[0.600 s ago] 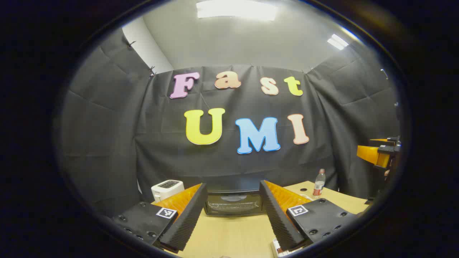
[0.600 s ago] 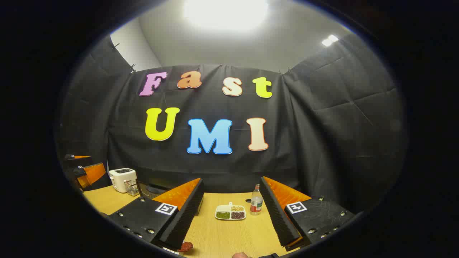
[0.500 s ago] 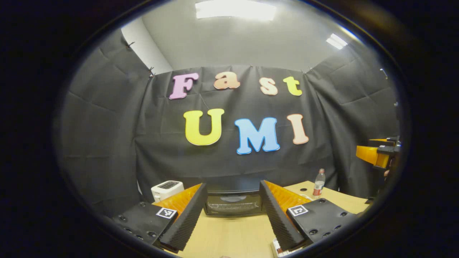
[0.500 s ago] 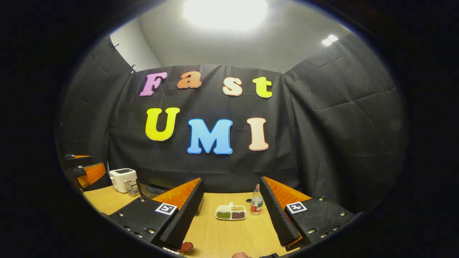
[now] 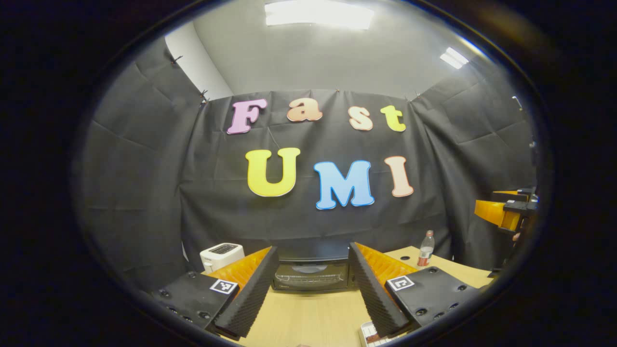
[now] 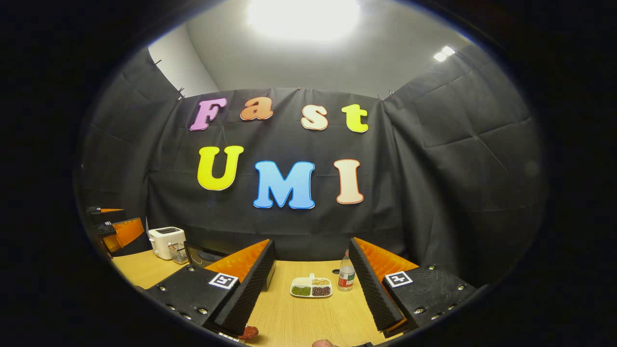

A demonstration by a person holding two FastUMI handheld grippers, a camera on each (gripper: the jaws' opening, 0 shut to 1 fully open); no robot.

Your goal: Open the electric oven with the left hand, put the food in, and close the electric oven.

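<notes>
The black electric oven [image 5: 311,274] stands at the back of the wooden table [image 5: 308,315], door shut, framed between the fingers of my left gripper [image 5: 312,255], which is open and well short of it. In the right gripper view the oven [image 6: 201,254] is partly hidden behind a finger. My right gripper [image 6: 311,250] is open and holds nothing. A reddish-brown piece of food [image 6: 249,331] lies low beside its left finger. A white tray [image 5: 371,333] with something red on it sits under the left gripper's right finger. Each gripper shows at the other view's edge: left gripper [image 6: 115,229], right gripper [image 5: 503,214].
A white toaster [image 5: 221,254] stands left of the oven, with a small wire basket [image 6: 178,251] beside it. A plastic bottle [image 6: 345,276] and a white divided dish of beans [image 6: 311,287] sit toward the table's back right. Black cloth walls close in the table.
Both views have shifted only slightly; the oven sits a little higher between the left gripper's fingers and more of the white tray shows. Both grippers stay open.
</notes>
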